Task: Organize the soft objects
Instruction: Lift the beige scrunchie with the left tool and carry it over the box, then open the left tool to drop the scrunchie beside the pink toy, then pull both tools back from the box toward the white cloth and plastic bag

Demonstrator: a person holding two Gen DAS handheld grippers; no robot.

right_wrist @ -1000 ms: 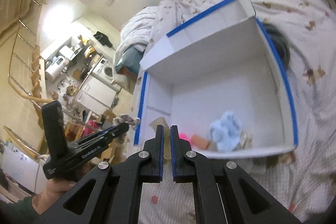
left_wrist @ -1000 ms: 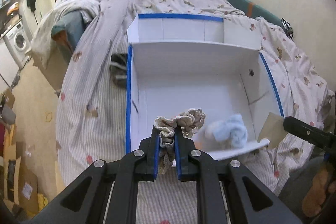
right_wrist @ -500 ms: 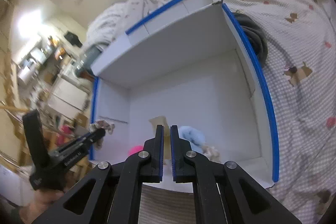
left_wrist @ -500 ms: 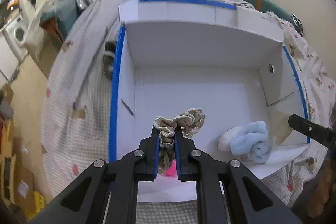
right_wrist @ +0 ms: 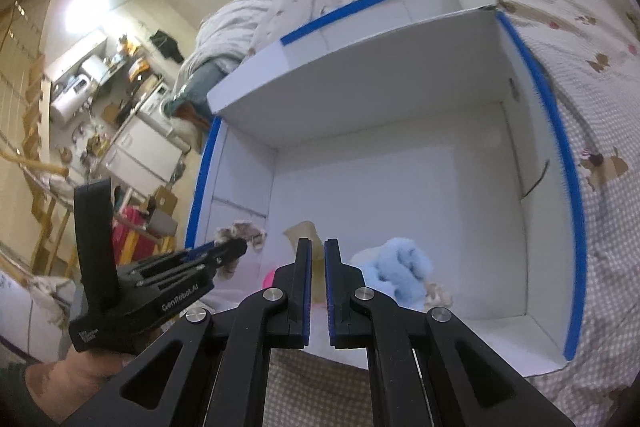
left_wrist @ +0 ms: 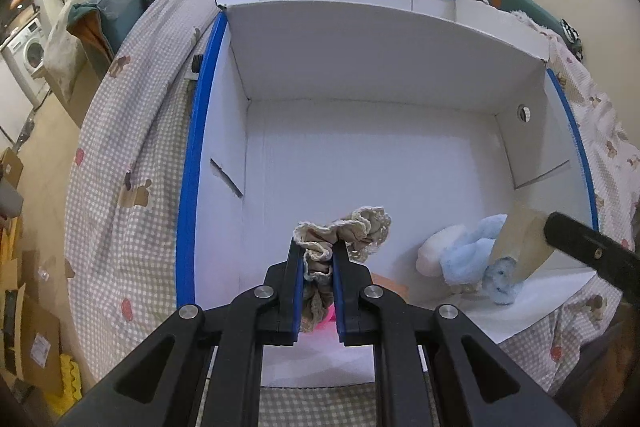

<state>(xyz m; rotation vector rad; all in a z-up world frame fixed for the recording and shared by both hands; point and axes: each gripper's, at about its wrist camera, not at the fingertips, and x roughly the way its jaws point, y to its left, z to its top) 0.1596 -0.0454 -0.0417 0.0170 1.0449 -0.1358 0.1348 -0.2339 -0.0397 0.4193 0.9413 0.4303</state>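
**Beige scrunchie held over the white box**

The only writing that reads clearly is white lettering on the side of the left gripper (right_wrist: 236, 249), seen from the right wrist camera: "GenRobot.AI". A smaller white mark sits lower on its handle, too small to make out.

The left gripper (left_wrist: 316, 251) is clamped on a beige scrunchie (left_wrist: 344, 231). The frilled fabric is pinched between the blue-lined fingers, with a ruffled loop bulging up and to the right past the fingertips and more of it hanging down between the fingers. From the right wrist camera the same scrunchie (right_wrist: 242, 231) shows as a tuft at the tip of the left gripper, poised above the near left part of the white box (left_wrist: 360, 67).

The box has blue tape along its rims and lies on a bed cover (left_wrist: 132, 155) printed with checks and little bears. Inside it, near the front wall, lies a light blue plush item (left_wrist: 468, 251) beside a white soft piece, and something pink (right_wrist: 270, 277) shows just behind the gripper fingers.

The right gripper (right_wrist: 316, 247) has its fingers close together on a thin tan piece of card or paper (right_wrist: 304, 231). In the left wrist view that tan piece (left_wrist: 520, 243) hangs from the tip of the right gripper at the right edge, just above the blue plush.
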